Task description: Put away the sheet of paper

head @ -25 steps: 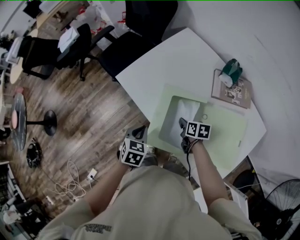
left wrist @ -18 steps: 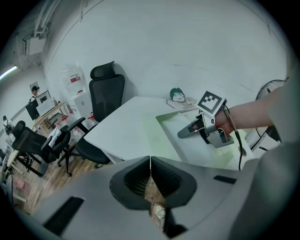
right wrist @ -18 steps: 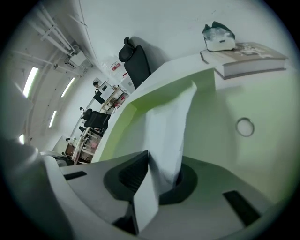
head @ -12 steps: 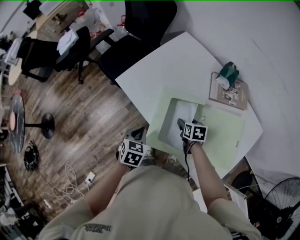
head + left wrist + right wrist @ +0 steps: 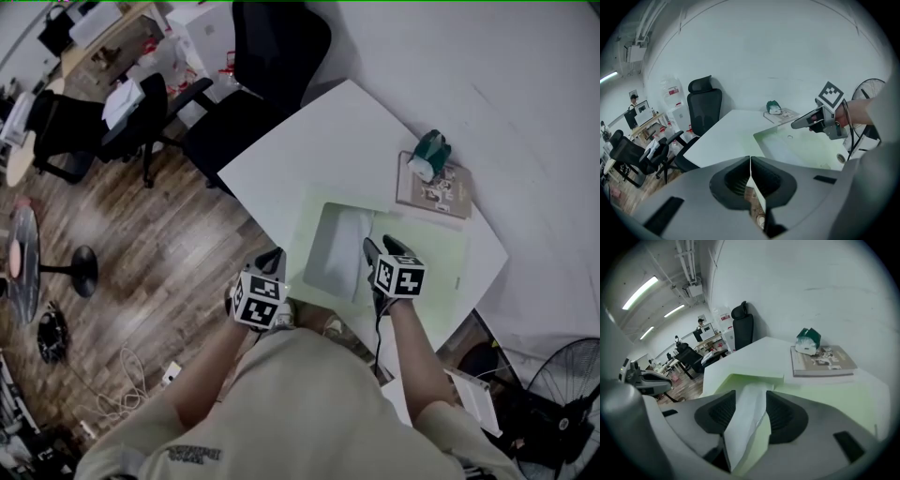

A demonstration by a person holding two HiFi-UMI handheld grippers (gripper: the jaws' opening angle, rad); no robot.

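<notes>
**A:** What are the left tongs (image 5: 750, 160) doing?

**B:** They are hanging off the near edge of the surface (image 5: 309, 150), clenched on nothing, just as they were a second ago.

**A:** And the sheet of paper (image 5: 340, 251)?

**B:** It is lying in the open mouth of the pale green folder (image 5: 427, 267), in the same spot as before.

**A:** So what is changing?

**B:** The right tongs (image 5: 382, 248). A second ago they were pinched tight at the sheet. They have since sprung apart and are narrowing again now. The sheet's near edge is showing between them, but the pads are not pressing on it.

**A:** What does that mean for the task?

**B:** The sheet is lying free for the moment. I'd judge they are either taking a fresh grip to push it deeper or finishing with it. The folder is still lying open, and the book (image 5: 433, 186) at the far right is sitting untouched.
</notes>
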